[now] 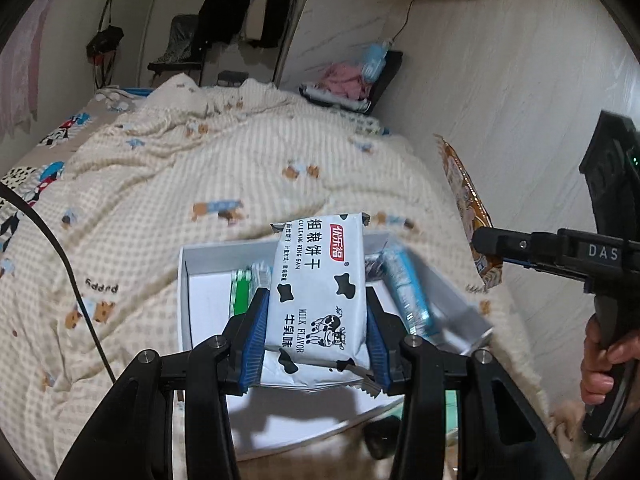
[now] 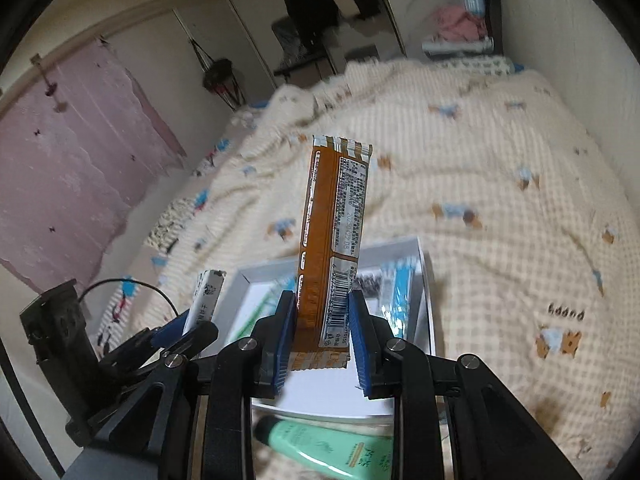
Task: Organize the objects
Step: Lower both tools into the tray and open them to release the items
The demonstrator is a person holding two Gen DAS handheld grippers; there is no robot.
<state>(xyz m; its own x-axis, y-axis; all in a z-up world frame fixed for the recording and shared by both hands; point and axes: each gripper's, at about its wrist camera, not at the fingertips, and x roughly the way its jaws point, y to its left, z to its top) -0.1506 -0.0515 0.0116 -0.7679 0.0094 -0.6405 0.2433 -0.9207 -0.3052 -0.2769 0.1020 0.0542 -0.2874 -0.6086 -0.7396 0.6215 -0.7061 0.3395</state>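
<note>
My left gripper (image 1: 318,320) is shut on a white milk-flavour biscuit packet (image 1: 320,288) with cow spots, held upright over a white shallow box (image 1: 204,304) on the bed. Inside the box lie a green packet (image 1: 241,294) and a blue packet (image 1: 408,292). My right gripper (image 2: 322,330) is shut on an orange-brown snack packet (image 2: 334,240), standing upright above the same white box (image 2: 425,300). In the left wrist view the right gripper (image 1: 484,246) and its orange packet (image 1: 466,200) hang to the right of the box. In the right wrist view the left gripper (image 2: 188,326) shows at left with the white packet (image 2: 206,296).
The box rests on a cream waffle blanket (image 1: 240,152) with small dog prints. A green tube (image 2: 332,450) lies near the box's front edge. A wall (image 1: 520,80) runs along the bed's right side. A cable (image 1: 60,248) crosses the blanket at left.
</note>
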